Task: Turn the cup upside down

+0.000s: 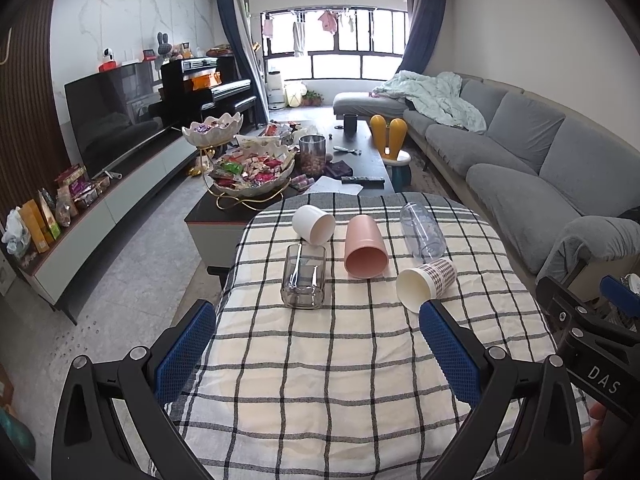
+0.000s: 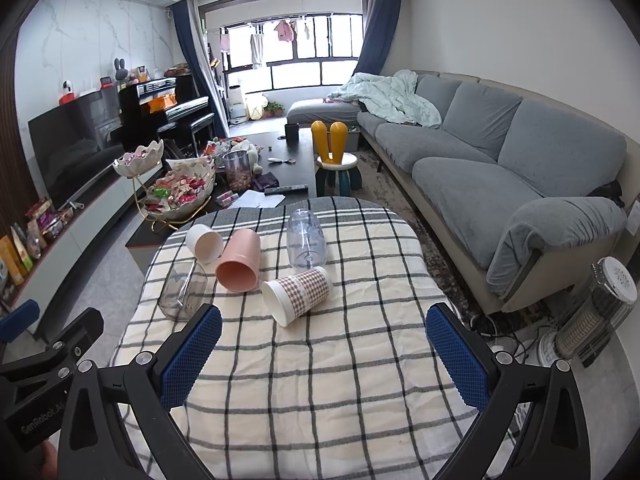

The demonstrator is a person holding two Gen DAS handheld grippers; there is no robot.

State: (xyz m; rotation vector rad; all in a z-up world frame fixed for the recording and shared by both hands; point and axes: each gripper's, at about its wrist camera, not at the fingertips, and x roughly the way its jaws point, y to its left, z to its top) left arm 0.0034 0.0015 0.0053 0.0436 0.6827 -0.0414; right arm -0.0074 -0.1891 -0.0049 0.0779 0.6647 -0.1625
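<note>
Several cups lie on their sides on the checked tablecloth (image 1: 320,360): a white cup (image 1: 313,224), a pink cup (image 1: 365,252), a clear plastic cup (image 1: 422,230), a plaid paper cup (image 1: 426,283) and a smoky glass cup (image 1: 304,282). In the right wrist view the same cups show: white (image 2: 204,242), pink (image 2: 239,260), clear (image 2: 307,238), plaid (image 2: 298,290), smoky glass (image 2: 183,290). My left gripper (image 1: 318,354) is open and empty, short of the cups. My right gripper (image 2: 324,354) is open and empty, also short of them, and shows in the left wrist view (image 1: 592,312).
A dark coffee table (image 1: 280,176) with snack bowls and a jar stands beyond the cloth-covered table. A grey sofa (image 1: 520,160) runs along the right. A TV unit (image 1: 100,200) lines the left wall. A heater (image 2: 596,312) stands on the floor at right.
</note>
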